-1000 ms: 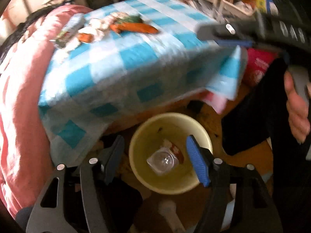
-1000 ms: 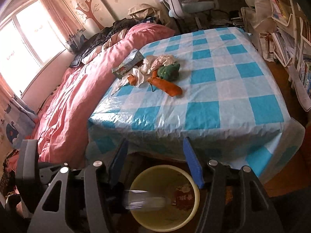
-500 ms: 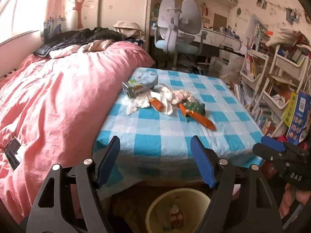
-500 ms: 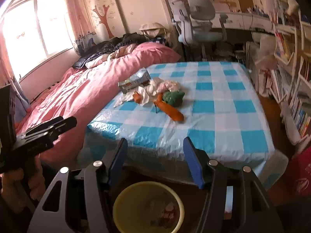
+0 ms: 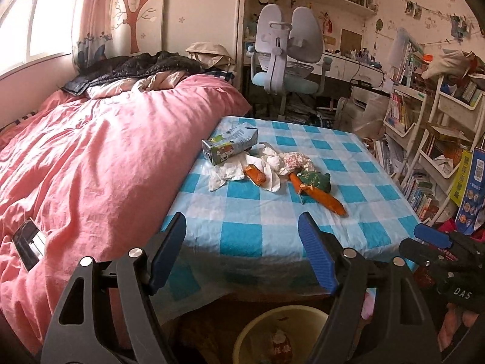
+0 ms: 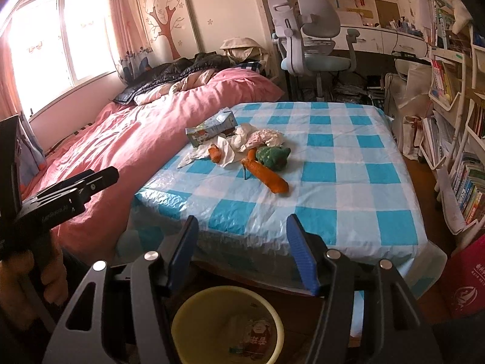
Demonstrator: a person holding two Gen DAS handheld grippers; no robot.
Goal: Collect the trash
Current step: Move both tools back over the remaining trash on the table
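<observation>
A pile of trash lies on the blue-checked tablecloth: a milk carton, crumpled white tissues, a long orange wrapper, a small orange one and a green wrapper. A yellow bin stands on the floor below the table's near edge, with a red-labelled wrapper inside. My left gripper and right gripper hover over the bin, both open and empty, short of the pile.
A bed with a pink duvet lies along the table's left side, a phone on it. A grey desk chair stands behind the table. Bookshelves and a red bag crowd the right.
A second ago both cameras looked down at the bin, a clear bottle dropping into it. Both grippers have since risen and tilted up towards the table. The left jaws stand wider.
</observation>
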